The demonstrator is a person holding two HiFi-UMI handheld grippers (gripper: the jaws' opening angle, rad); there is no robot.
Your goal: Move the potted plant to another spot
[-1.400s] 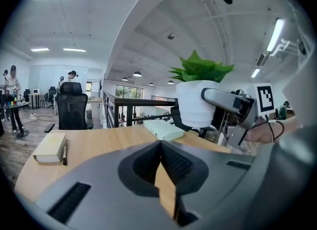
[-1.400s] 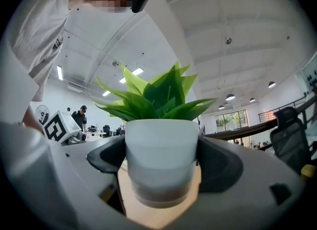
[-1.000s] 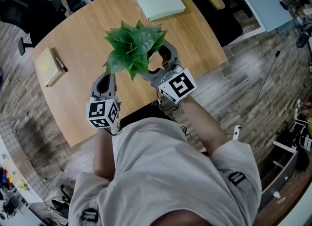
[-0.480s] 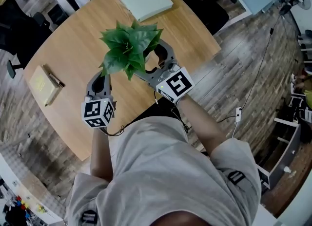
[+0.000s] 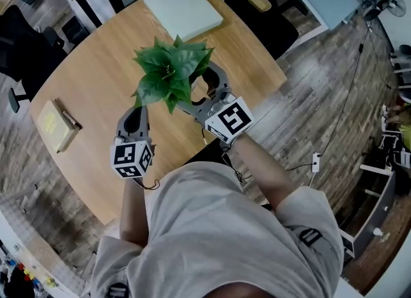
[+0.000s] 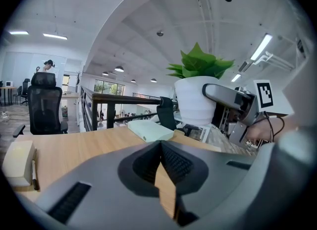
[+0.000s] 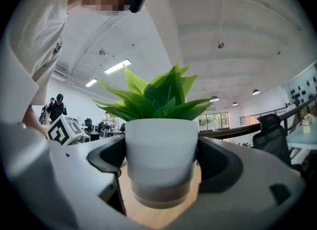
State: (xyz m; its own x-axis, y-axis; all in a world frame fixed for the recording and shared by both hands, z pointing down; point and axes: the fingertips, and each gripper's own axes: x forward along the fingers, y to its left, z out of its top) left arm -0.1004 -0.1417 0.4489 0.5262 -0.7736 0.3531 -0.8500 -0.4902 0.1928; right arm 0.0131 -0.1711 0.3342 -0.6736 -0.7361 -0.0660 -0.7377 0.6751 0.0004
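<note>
One claw has the potted plant (image 5: 168, 75).
Right claw (image 7: 161, 159) grips its upright pot squarely, over the worktop (image 5: 90, 78); left claw (image 6: 161, 147), closed and empty, sits left of the plant.

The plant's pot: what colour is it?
The pot is white, darker at its base; clearest in the right gripper view.

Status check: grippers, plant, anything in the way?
Right gripper shut on potted plant, pot upright. Left gripper shut, empty, beside it. White box and notepad on the table, both apart from the plant.
</note>
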